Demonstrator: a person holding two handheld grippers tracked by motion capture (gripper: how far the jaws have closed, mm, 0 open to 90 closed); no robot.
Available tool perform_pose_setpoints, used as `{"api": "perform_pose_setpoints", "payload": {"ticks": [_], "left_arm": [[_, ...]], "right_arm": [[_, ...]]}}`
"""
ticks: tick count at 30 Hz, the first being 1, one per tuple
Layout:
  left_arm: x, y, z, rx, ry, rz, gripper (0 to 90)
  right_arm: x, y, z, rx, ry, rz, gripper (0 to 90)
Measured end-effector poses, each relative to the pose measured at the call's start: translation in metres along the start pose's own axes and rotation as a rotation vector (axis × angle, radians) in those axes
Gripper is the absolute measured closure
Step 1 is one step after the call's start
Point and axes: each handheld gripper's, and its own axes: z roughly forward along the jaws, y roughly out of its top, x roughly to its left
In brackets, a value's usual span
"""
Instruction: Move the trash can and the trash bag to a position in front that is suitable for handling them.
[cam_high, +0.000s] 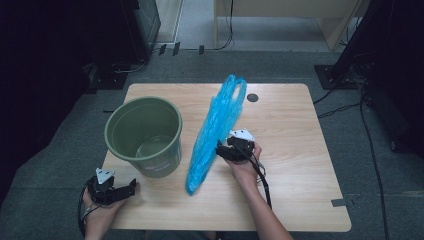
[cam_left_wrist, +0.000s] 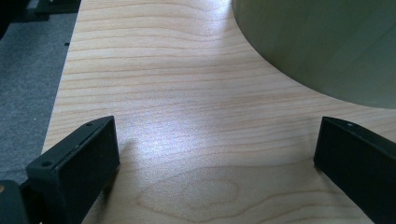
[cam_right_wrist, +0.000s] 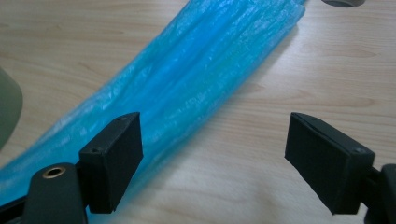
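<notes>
A: Near edge first. What sits there?

B: Left gripper (cam_high: 131, 188), at the table's (cam_high: 300, 200) near-left corner, just in from the edge. Jaws wide apart, nothing between them. In the left gripper view bare wood runs between the jaws; the table's left edge drops to grey floor beside the left jaw.

A: Room ahead of it?

B: Little. The green bucket (cam_high: 144, 136) stands just beyond, its wall (cam_left_wrist: 327, 46) curving across the upper right of that view. Bucket upright, open, close to the left edge.

A: Middle ground?

B: Right gripper (cam_high: 222, 150), right of the bucket, jaws spread open. A blue plastic bag (cam_high: 212, 131) lies long and bunched, from near-centre running diagonally to the far edge. In the right gripper view the bag (cam_right_wrist: 187, 88) passes behind the left jaw; whether it touches, I cannot tell. The right jaw stands over bare wood.

A: Open room?

B: The whole right half, near to far. A small dark round hole (cam_high: 252, 97) near the far edge, just right of the bag's far end.

A: Count?

B: Two grippers, one bucket, one bag, one table.
</notes>
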Motion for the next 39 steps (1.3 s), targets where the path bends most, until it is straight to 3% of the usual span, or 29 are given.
{"api": "perform_pose_setpoints", "payload": {"ticks": [4,5,10,11,12,17,20,23,39], "left_arm": [[0.0,0.0,0.0,0.0,0.0,0.0,0.0],[0.0,0.0,0.0,0.0,0.0,0.0,0.0],[0.0,0.0,0.0,-0.002,-0.002,0.001,0.0],[0.0,0.0,0.0,-0.001,-0.002,0.002,0.0],[0.0,0.0,0.0,-0.001,-0.002,0.002,0.0],[0.0,-0.001,-0.001,-0.001,-0.004,0.004,0.0],[0.0,-0.001,-0.001,-0.001,-0.004,0.004,0.0],[0.0,-0.001,-0.001,-0.001,-0.004,0.004,0.0],[0.0,-0.001,-0.001,-0.001,-0.004,0.004,0.0]], "right_arm": [[0.008,0.002,0.008,-0.003,-0.008,0.008,23.8],[0.014,0.001,0.012,-0.007,-0.039,-0.014,29.6],[0.023,-0.004,0.02,0.024,-0.009,-0.047,41.1],[0.026,-0.006,0.022,0.038,-0.002,-0.067,49.6],[0.026,-0.006,0.022,0.038,-0.002,-0.067,49.6],[0.026,-0.013,0.029,0.081,-0.029,-0.115,77.3],[0.021,-0.013,0.027,0.079,-0.044,-0.115,85.7],[0.013,-0.015,0.024,0.073,-0.065,-0.106,90.0],[-0.042,-0.027,-0.004,0.045,-0.126,-0.067,90.0]]}}
